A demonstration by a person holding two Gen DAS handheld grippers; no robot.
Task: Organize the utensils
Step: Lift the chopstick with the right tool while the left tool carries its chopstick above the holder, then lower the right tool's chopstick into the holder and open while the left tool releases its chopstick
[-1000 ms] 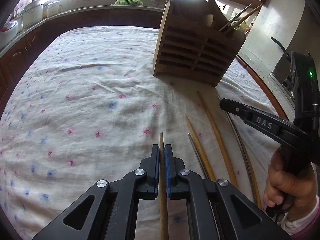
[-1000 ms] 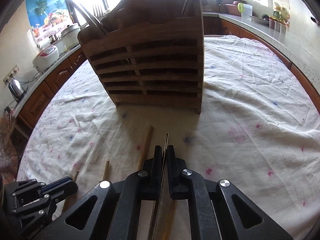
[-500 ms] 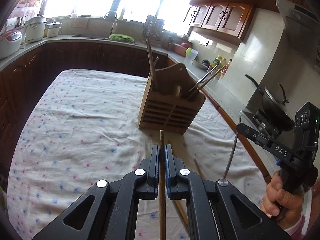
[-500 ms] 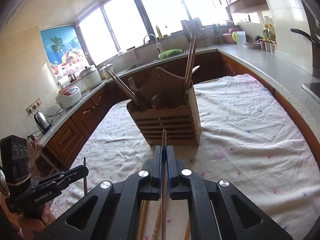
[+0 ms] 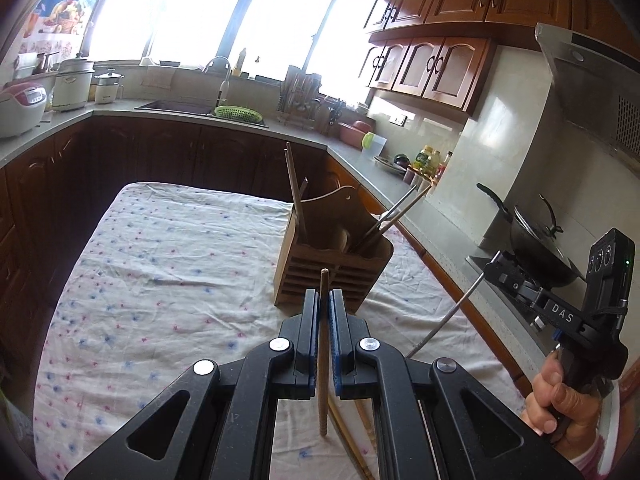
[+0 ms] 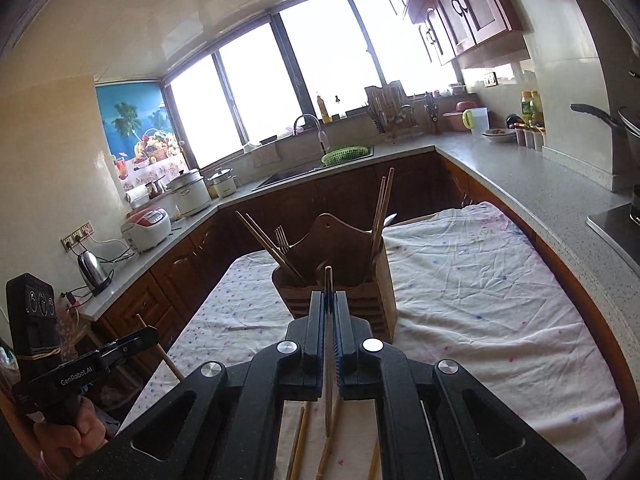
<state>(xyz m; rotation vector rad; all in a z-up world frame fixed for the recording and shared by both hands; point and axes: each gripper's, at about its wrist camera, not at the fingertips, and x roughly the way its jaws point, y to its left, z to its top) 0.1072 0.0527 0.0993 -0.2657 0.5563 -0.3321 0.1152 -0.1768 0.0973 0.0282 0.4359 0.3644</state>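
Kitchen, floral cloth (image 5: 168, 264) over table, wooden holder (image 5: 332, 276) upright at far middle. Left gripper (image 5: 324, 304) clenched on wooden chopstick (image 5: 323, 344), long axis along fingers, tip toward holder. Right gripper (image 6: 329, 304) clenched on thin metal chopstick (image 6: 329, 292), likewise aimed at holder. Both raised off cloth since a second ago; holder now farther. Left view alone shows metal stick (image 5: 444, 316) slanting down-left; right view shows fork (image 6: 282, 238) in holder, spare chopsticks (image 6: 298, 444) on cloth.
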